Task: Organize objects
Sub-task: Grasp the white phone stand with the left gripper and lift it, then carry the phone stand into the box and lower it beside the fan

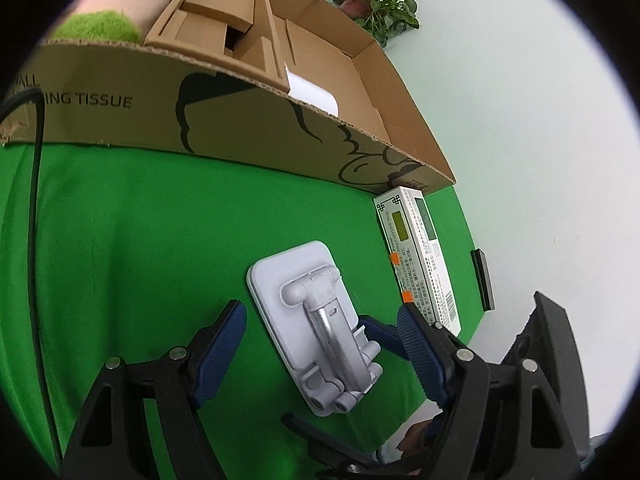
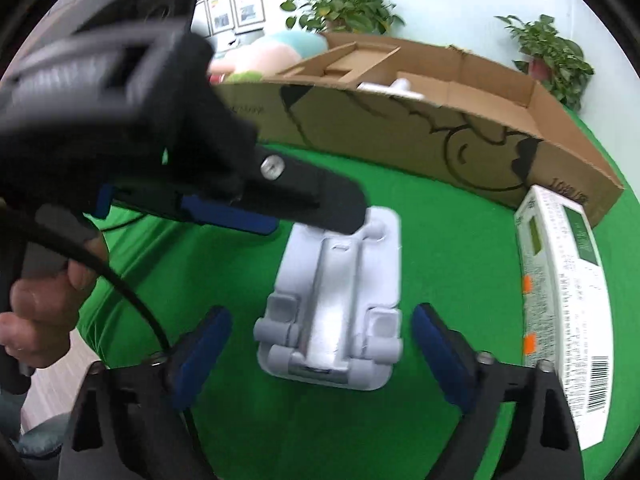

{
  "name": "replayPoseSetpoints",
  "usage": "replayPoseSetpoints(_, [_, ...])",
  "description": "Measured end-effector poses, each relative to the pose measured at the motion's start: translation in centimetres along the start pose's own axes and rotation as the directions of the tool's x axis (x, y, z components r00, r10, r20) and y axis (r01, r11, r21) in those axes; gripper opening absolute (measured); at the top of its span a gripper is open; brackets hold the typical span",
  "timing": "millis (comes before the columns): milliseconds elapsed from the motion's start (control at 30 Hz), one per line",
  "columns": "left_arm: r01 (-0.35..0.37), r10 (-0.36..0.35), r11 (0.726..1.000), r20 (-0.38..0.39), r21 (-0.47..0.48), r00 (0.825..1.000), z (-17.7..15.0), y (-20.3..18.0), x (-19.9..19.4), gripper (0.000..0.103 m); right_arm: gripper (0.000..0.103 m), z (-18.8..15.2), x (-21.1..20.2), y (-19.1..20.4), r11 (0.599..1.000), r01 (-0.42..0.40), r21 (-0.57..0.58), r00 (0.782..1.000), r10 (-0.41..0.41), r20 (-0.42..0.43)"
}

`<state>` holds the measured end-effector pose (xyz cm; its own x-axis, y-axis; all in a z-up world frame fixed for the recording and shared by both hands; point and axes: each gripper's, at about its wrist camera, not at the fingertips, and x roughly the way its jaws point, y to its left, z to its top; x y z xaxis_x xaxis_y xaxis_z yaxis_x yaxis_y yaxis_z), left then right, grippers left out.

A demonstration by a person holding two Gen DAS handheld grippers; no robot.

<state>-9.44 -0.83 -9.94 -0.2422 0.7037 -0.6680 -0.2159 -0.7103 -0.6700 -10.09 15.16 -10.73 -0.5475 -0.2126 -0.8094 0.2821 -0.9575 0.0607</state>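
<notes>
A folded pale grey phone stand (image 1: 316, 328) lies flat on the green cloth; it also shows in the right wrist view (image 2: 340, 300). My left gripper (image 1: 320, 320) is open, its blue-padded fingers on either side of the stand, not touching it. My right gripper (image 2: 322, 328) is open too, with the stand's hinge end between its fingers. In the right wrist view the left gripper's fingers (image 2: 304, 200) reach over the stand's far end from the upper left. A long white printed carton (image 1: 420, 260) lies to the right of the stand (image 2: 564, 320).
A large open cardboard box (image 1: 240, 128) stands behind the stand, holding smaller cardboard boxes (image 1: 224, 12) and a white item (image 1: 312, 92). Plush toys (image 1: 100, 28) lie behind it. Potted plants (image 2: 344, 4) stand at the wall. A black cable (image 1: 34, 240) hangs at left.
</notes>
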Motion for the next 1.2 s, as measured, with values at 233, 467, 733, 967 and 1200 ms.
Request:
replayPoseSetpoints(233, [0.008,-0.008,1.000,-0.007,-0.021,1.000,-1.5,-0.4,0.3,0.077,0.067,-0.3,-0.2,-0.3,0.999,0.036,-0.004,0.999,-0.036,0.013])
replayPoseSetpoints(467, [-0.025,0.025,0.999,0.002,-0.030,1.000,-2.6,-0.7,0.3,0.064,0.067,0.0,-1.0,-2.1,0.990,-0.093,0.106,0.995,0.091,0.028])
replayPoseSetpoints(733, [-0.079,0.078,0.996,-0.017,-0.033,0.997,-3.0,-1.2,0.9,0.040,0.066,-0.2,-1.6,-2.6,0.984,-0.115,0.135,0.993,0.112,0.031])
replayPoseSetpoints(967, [-0.052,0.051,0.998,0.043,0.021,0.998,-3.0,-3.0,-1.2,0.038,0.066,-1.0,-3.9,-1.0,0.986,-0.084,0.145,0.994,0.072,0.085])
replayPoseSetpoints(1200, [-0.006,-0.016,0.988,0.140,0.152,0.990,-0.2,-7.8,-4.7,0.035,0.066,2.4,-9.3,-0.3,0.990,-0.014,0.142,0.971,-0.020,0.239])
